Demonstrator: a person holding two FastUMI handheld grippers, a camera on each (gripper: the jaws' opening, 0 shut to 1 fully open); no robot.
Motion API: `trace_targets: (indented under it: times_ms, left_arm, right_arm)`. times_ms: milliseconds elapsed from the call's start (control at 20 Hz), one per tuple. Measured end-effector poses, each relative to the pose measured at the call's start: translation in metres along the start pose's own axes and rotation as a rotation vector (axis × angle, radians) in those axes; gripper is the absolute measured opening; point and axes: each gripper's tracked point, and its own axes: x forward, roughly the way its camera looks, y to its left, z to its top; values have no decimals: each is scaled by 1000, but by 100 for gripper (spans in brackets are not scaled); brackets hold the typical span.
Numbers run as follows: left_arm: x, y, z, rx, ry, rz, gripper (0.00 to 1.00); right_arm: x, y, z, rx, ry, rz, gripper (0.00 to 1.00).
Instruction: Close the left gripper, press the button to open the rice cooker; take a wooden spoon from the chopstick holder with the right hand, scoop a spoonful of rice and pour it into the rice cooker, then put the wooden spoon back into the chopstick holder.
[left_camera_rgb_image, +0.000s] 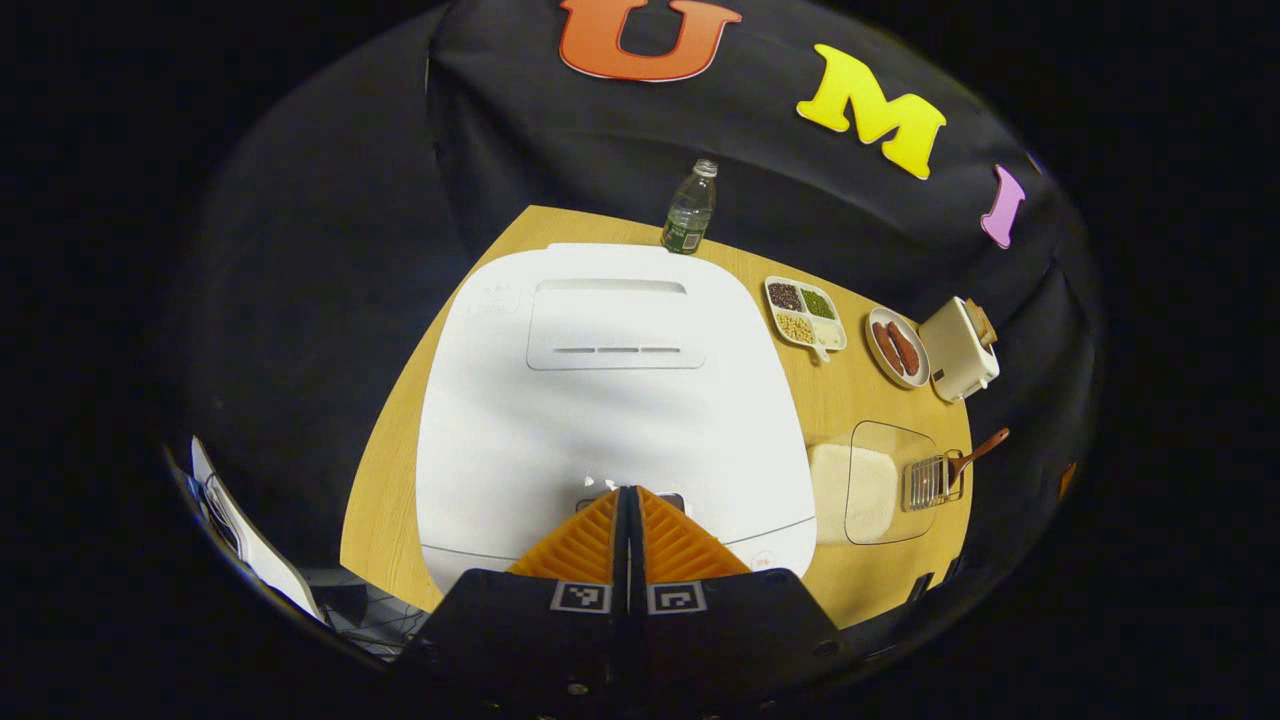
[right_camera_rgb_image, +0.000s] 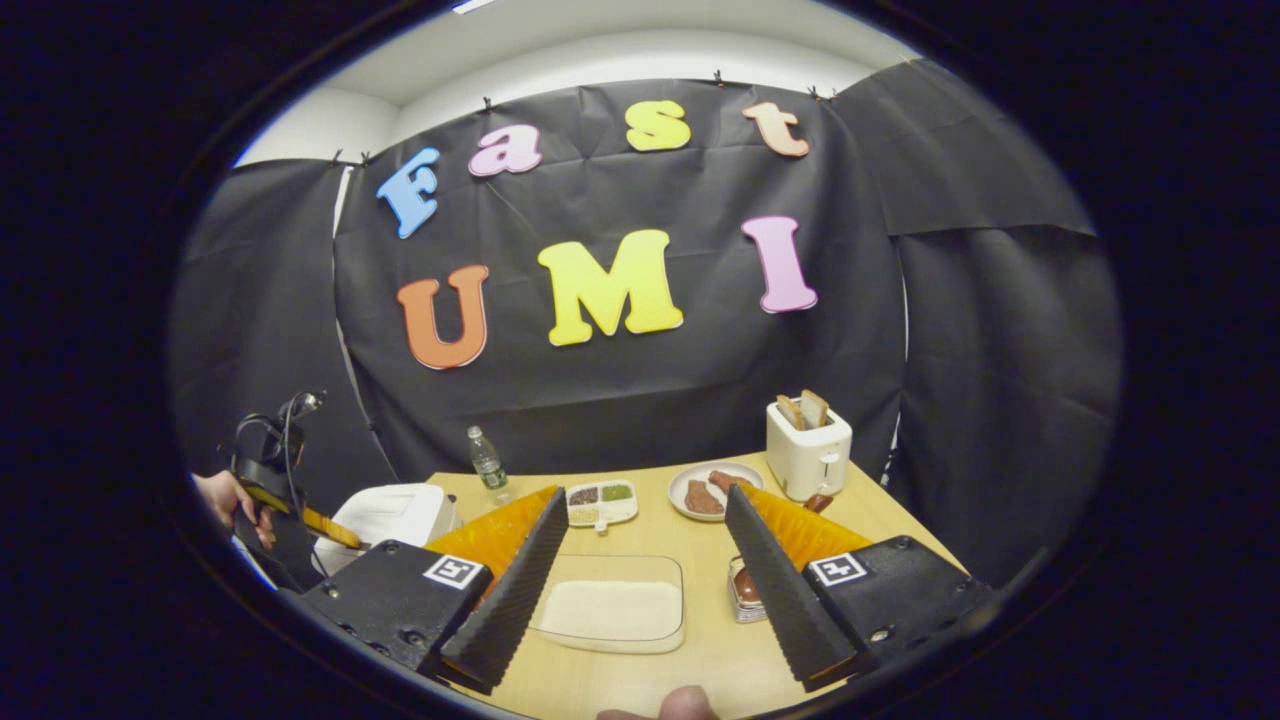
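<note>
White rice cooker (left_camera_rgb_image: 610, 400), lid down: the left gripper (left_camera_rgb_image: 628, 492), fingers pressed together, points down at its near-edge button; the right gripper (right_camera_rgb_image: 640, 560) hovers spread above the clear rice tray (right_camera_rgb_image: 612, 608).

In the left gripper view the rice cooker (left_camera_rgb_image: 610, 400) sits on the table (left_camera_rgb_image: 385, 520) at the centre of the frame, with a bottle (left_camera_rgb_image: 690, 208) behind it at the top. To its right, along the upper right, stand a divided dish of grains (left_camera_rgb_image: 806, 316), then a plate of sausages (left_camera_rgb_image: 896, 347), then a toaster (left_camera_rgb_image: 958, 350). Lower right, just beside the cooker, lies the rice tray (left_camera_rgb_image: 868, 484), and right of that the chopstick holder (left_camera_rgb_image: 930, 481) with the wooden spoon (left_camera_rgb_image: 978, 452) in it. In the right gripper view the tray (right_camera_rgb_image: 612, 605) lies at the bottom centre and the cooker (right_camera_rgb_image: 390, 515) at the left.
</note>
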Motion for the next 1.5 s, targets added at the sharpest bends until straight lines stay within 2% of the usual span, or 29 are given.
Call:
trace_targets:
  times_ms: [150,350,550,600,650,750,800,850,900,1000,1100,1250,1400,1500]
  left_arm:
    - [-27,-5,33,-52,-121,-18,0]
    - [-66,-12,79,-172,-285,-96,1]
    - [-94,-16,109,-199,-446,-114,4]
    - [-100,-20,113,-179,-476,-116,12]
    - [-105,-23,117,-146,-507,-118,30]
    - [-113,-28,123,-82,-554,-87,56]
    - [-120,-30,125,-64,-578,-74,80]
    - [-132,-31,129,-55,-624,-64,84]
    - [-142,-34,134,-45,-676,-54,85]
    - [-167,-32,130,-20,-752,-24,93]
    - [-194,-25,125,8,-822,47,94]
    - [-232,-20,117,52,-940,132,94]
    - [-261,-25,106,94,-1014,152,94]
    - [-273,-33,98,96,-1014,119,94]
  right_arm:
    - [-14,-7,14,-44,-33,-9,100]
    - [-34,-19,28,-62,-64,-21,99]
    - [-44,-27,38,-78,-70,-38,99]
    - [-45,-29,40,-88,-71,-39,100]
    - [-48,-28,40,-99,-71,-36,99]
    - [-48,-27,37,-113,-61,-27,99]
    - [-47,-26,35,-120,-52,-25,100]
    - [-47,-27,33,-123,-47,-26,100]
    - [-47,-27,32,-116,-42,-26,100]
    - [-48,-29,33,-83,-43,-21,99]
    - [-44,-38,31,-33,-43,-21,100]
    - [-32,-72,14,-1,-11,-94,100]
    - [-20,-101,3,30,17,-138,100]
    - [-7,-113,-4,38,26,-147,100]
